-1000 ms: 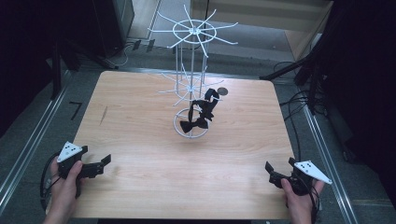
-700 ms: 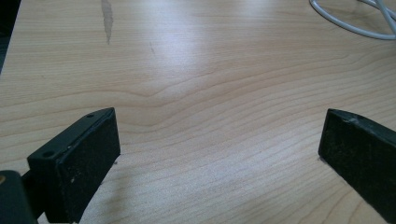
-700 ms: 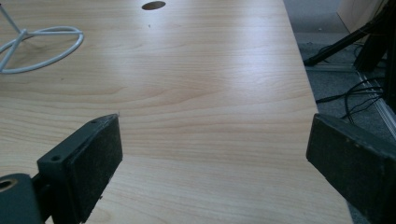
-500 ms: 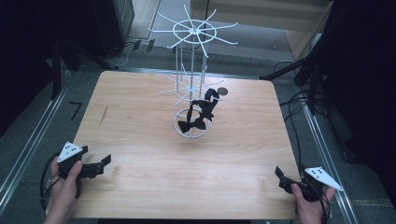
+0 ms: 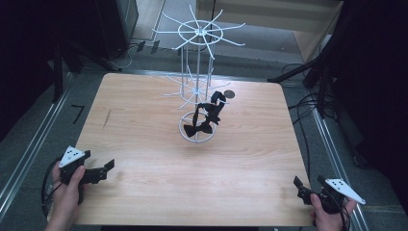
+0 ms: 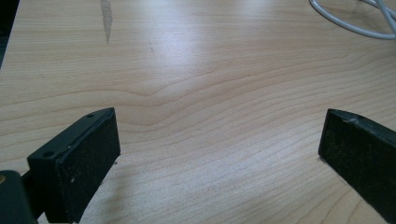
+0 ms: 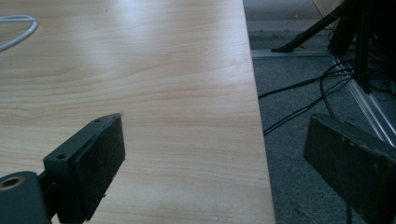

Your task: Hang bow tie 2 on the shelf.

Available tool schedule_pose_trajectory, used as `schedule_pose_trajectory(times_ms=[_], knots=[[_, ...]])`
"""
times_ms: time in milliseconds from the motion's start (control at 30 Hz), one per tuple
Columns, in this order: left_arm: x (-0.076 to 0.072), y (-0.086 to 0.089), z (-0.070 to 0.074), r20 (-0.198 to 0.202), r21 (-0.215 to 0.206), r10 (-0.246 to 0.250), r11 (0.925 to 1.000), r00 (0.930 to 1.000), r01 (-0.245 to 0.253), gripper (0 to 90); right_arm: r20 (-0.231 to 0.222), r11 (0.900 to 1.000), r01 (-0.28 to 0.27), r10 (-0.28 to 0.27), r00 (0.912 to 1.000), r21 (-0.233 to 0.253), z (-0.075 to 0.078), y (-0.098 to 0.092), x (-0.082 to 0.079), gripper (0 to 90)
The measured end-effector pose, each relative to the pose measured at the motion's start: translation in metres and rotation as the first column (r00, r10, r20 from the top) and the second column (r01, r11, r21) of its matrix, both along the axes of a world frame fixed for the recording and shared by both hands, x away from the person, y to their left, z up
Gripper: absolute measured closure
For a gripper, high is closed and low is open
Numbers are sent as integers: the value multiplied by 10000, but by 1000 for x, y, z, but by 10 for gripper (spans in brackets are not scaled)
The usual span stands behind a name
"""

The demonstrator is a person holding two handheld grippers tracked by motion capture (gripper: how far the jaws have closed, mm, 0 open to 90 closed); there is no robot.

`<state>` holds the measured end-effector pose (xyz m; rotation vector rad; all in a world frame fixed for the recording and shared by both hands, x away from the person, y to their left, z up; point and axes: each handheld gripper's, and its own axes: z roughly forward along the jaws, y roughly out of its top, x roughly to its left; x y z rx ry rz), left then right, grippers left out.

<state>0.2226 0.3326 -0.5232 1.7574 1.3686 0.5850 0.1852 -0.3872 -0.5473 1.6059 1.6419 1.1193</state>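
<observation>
A white wire display stand [image 5: 198,62] rises from the middle of the wooden table [image 5: 144,125], with spoked tiers and a ring base [image 5: 183,131]. Black bow-tie-like pieces [image 5: 207,118] hang low on it, over the ring. My left gripper [image 5: 105,169] rests at the near left corner, held by a hand, open and holding nothing. In the left gripper view the left gripper [image 6: 218,126] has its jaws wide apart over bare wood. My right gripper [image 5: 300,188] sits at the near right corner, open; the right gripper view shows the right gripper [image 7: 215,126] straddling the table's right edge.
A small dark round spot [image 5: 230,94] lies on the table behind the stand. Part of the stand's white ring [image 6: 345,23] shows ahead of the left gripper, and the ring [image 7: 18,28] shows far left of the right one. Cables [image 7: 303,102] and tripod legs [image 5: 308,72] crowd the floor to the right.
My right gripper has drifted right and toward the near edge, now at the table's corner. The left gripper and the stand have stayed put.
</observation>
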Motion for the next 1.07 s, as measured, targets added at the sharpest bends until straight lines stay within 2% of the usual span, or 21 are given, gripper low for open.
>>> schedule_pose_trajectory(times_ms=[133, 367, 700, 1067], knots=[[0, 0, 0, 14, 0, -25, 10000, 10000, 25, 0, -150, 9997, -188, 185, 9997, -156, -4, 1, 2, 61], [0, 0, 0, 27, -15, -51, 10000, 10000, 51, 0, -133, 9991, -432, 432, 9990, -41, -4, 6, 5, 63], [0, 0, 0, -5, -26, -8, 10000, 10000, 8, 0, -152, 9993, -367, 368, 9992, 69, -4, 6, 5, 64], [0, 0, 0, -53, -37, -11, 10000, 10000, 11, 0, -258, 9991, -409, 405, 9988, -140, -4, 8, 7, 66]])
